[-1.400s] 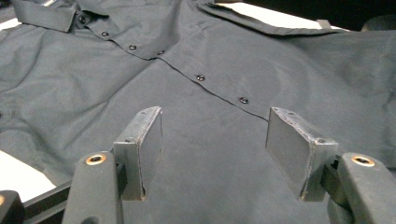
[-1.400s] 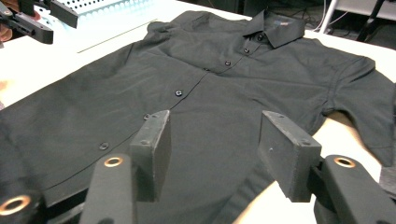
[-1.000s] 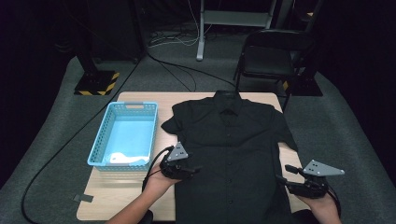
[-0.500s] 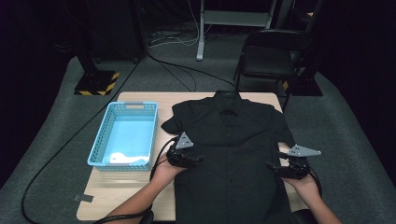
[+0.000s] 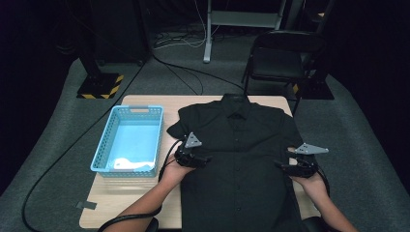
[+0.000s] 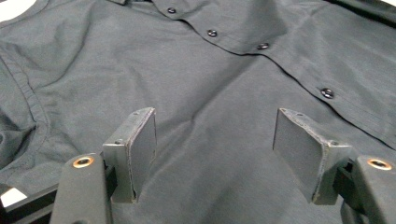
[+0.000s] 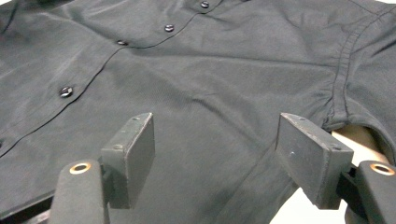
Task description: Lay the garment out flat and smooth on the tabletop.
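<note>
A black shirt (image 5: 237, 154) is laid flat, front up and buttoned, across the table (image 5: 121, 203), its collar at the far edge and a blue basket (image 5: 104, 154) just to its left. The side edges seem about to be taken, probably for a fold. For a clean fold, each side seam should be pinched at matching height, below the sleeves, with the cloth kept smooth. The left gripper (image 5: 199, 160) is held over the shirt's left side, the right gripper (image 5: 285, 167) over its right edge near the armpit. Both sets of jaws are spread, having just been opening, with nothing pinched; only cloth lies beneath them.
</note>
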The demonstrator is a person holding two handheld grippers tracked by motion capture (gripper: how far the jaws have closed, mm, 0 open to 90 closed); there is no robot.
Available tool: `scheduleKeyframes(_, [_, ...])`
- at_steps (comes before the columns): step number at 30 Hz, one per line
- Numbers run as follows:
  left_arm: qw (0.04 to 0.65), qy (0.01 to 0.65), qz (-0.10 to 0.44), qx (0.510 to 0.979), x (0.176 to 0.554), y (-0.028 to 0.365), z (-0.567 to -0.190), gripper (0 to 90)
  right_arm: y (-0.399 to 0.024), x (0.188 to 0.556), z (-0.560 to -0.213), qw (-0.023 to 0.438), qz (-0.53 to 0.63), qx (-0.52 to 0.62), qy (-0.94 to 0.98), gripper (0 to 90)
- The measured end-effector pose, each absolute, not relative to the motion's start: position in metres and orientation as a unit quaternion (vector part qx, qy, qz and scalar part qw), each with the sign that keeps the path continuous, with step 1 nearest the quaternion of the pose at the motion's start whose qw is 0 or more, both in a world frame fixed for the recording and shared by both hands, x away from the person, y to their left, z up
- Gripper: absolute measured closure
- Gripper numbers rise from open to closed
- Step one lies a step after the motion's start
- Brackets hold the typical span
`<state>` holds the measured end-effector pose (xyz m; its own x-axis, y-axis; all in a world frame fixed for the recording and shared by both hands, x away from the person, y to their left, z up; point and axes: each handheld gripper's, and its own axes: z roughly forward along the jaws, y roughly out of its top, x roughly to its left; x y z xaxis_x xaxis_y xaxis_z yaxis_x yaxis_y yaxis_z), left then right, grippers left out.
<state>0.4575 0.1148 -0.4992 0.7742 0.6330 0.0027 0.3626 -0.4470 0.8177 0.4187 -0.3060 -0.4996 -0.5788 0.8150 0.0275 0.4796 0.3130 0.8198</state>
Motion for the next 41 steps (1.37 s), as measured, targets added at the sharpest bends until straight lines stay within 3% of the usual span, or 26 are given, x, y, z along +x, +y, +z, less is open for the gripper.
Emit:
scheduleKeyframes(10, [0.422,0.332,0.155,0.829,0.479,0.115,-0.512,30.1,-0.305,0.449,-0.513,0.19,0.388,0.447,0.784,27.6])
scheduleKeyframes(28, [0.429,0.368,0.162,0.809,0.478,0.134,-0.523,29.5,-0.323,0.452,-0.526,0.186,0.413,0.482,0.75,25.7])
scheduleKeyframes(34, [0.45,0.382,0.164,0.79,0.475,0.143,-0.518,16.0,-0.328,0.448,-0.523,0.176,0.427,0.489,0.74,21.8])
scheduleKeyframes(36, [0.446,0.398,0.176,0.782,0.476,0.143,-0.514,15.2,-0.328,0.448,-0.522,0.178,0.425,0.491,0.739,18.2])
scheduleKeyframes(41, [0.454,0.426,0.164,0.765,0.483,0.145,-0.504,8.6,-0.323,0.458,-0.511,0.213,0.398,0.501,0.739,13.7])
